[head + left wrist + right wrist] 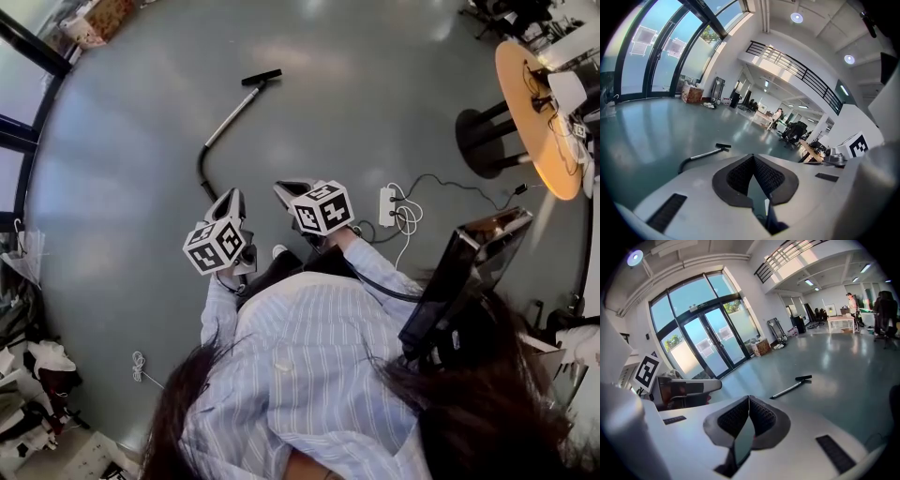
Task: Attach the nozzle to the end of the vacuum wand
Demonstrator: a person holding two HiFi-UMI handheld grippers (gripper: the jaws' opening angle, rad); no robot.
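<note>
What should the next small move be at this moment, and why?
Probably bring both grippers forward and down toward the wand. The left gripper and right gripper are shut and empty, while the wand lies on the floor well ahead, a black nozzle at its far end.

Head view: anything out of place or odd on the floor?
Vacuum wand lies flat on the open floor, with a black nozzle at its far end; attached or just touching, cannot tell. A white power strip and its cable trail loose beside the person. No spill or damage shows.
</note>
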